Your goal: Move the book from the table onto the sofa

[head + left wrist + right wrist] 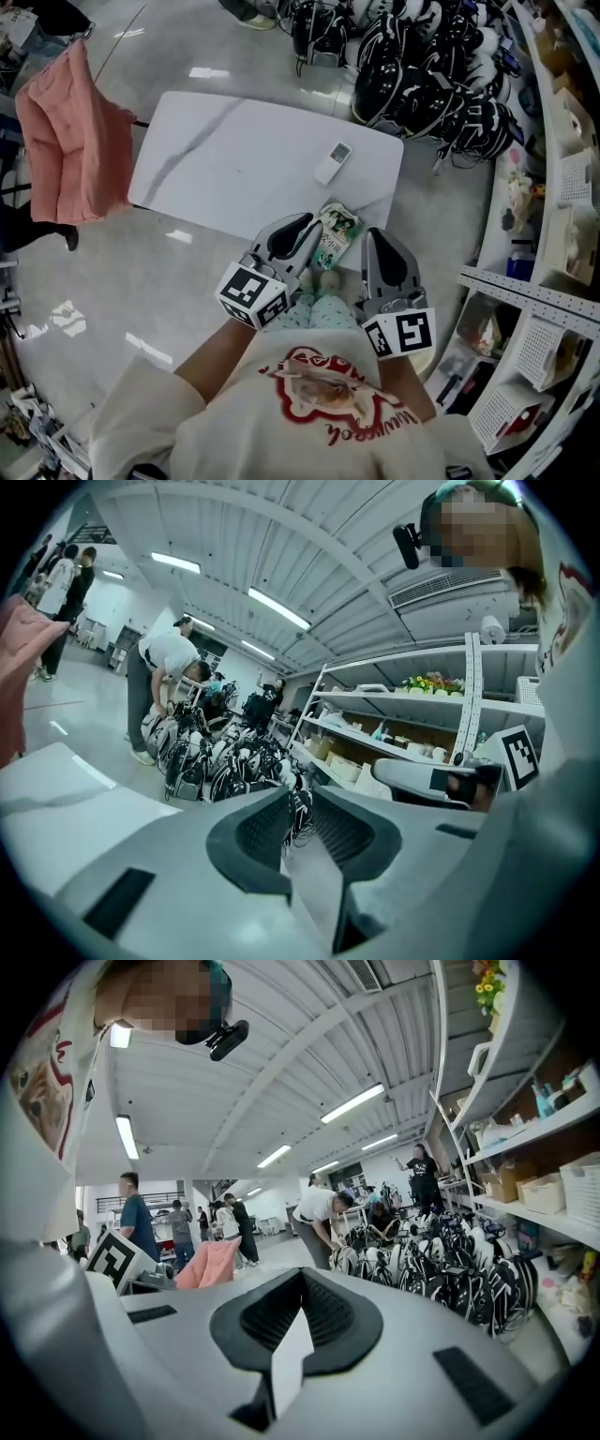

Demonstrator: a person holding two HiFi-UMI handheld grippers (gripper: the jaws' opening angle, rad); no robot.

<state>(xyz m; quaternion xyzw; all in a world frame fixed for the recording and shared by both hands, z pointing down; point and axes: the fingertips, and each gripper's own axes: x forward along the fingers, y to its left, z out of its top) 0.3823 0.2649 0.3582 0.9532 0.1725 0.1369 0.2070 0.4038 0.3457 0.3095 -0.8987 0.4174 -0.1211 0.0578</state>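
Left gripper [302, 799] jaws cracked open a bit, nothing in them; right gripper [300, 1279] jaws pressed together. One book [336, 234], one remote [332, 162] on the bench [234, 159].

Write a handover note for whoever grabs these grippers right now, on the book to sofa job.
Left gripper: jaws slightly apart, nothing between them.
Right gripper: shut, empty.
Book: at the near edge of the table, between the two grippers in the head view, not gripped.
Done: nothing yet.
Left: grip the book, lift it and carry it to the sofa, which no view shows.
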